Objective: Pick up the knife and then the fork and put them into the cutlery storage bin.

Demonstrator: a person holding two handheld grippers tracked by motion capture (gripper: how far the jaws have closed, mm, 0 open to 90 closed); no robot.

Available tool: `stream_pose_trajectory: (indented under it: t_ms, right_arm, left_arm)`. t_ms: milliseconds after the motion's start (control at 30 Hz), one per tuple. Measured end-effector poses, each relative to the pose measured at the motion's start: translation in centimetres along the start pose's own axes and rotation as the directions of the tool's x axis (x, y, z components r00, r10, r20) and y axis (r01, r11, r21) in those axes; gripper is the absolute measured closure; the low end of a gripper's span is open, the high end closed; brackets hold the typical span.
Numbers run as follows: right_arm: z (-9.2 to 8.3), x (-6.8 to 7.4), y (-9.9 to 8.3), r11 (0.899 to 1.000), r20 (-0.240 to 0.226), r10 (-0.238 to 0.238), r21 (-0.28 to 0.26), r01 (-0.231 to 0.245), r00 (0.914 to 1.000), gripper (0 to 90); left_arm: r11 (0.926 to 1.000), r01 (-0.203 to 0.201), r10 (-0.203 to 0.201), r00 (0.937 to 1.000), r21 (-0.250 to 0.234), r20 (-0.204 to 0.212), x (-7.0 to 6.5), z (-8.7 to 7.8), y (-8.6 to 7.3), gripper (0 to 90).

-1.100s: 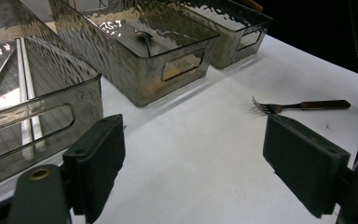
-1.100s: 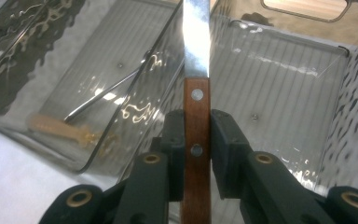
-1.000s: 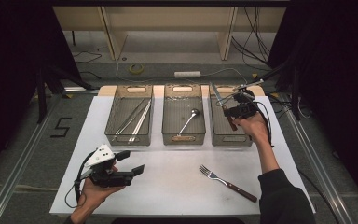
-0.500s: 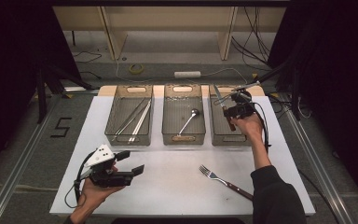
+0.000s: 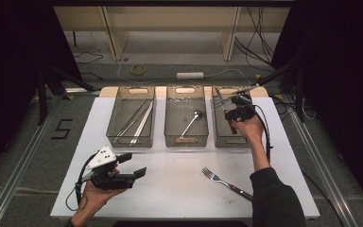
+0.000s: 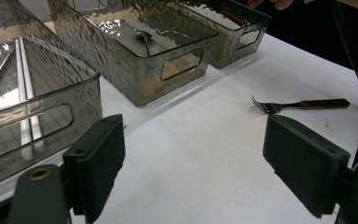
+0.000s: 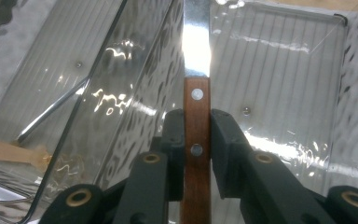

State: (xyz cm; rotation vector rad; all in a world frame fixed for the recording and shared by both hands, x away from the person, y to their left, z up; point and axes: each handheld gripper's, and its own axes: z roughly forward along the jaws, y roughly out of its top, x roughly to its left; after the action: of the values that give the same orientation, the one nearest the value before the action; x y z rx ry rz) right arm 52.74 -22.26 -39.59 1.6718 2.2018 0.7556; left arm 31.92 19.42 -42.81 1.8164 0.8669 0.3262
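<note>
Little has shifted; right gripper (image 7: 196, 130) hides knife (image 7: 196, 56) handle's end.

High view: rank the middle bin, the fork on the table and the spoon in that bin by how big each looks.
Largest to smallest, as they look from above:
1. Middle bin, clearly the largest.
2. Fork, lying on the white table.
3. Spoon, somewhat shorter than the fork; it lies farther from the camera, so that gap is unsure.
</note>
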Motion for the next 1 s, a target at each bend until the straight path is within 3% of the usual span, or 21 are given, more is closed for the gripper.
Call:
stream_pose_trajectory:
  t_ms: [200,333,433,733,1000]
  right_arm:
    - [0.5,0.1,0.0,1.0,0.013,-0.003,0.019,0.003,0.9999,77.0]
    - [0.6,0.0,-0.1,0.999,-0.005,0.001,0.032,-0.001,1.0,75.6]
    - [0.7,-0.1,0.0,0.999,-0.027,0.004,0.039,-0.003,0.9996,64.9]
    - [-0.4,-0.1,-0.1,1.0,-0.053,-0.003,-0.001,0.003,0.9986,55.9]
    - [-2.5,1.2,-1.1,0.992,-0.111,-0.116,-0.055,0.11,0.9871,43.7]
  left_arm:
    - [1.0,0.0,0.0,1.0,0.001,0.0,0.0,0.0,0.0,20.3]
    - [1.0,0.0,0.0,1.0,0.001,0.0,0.0,0.0,0.0,20.3]
    - [1.0,0.0,0.0,1.0,0.001,0.0,0.0,0.0,0.0,20.3]
    - [1.0,-0.001,0.001,1.0,0.002,-0.001,0.0,0.0,0.0,20.2]
    - [1.0,0.001,-0.001,1.0,0.001,-0.002,-0.1,0.1,0.0,20.2]
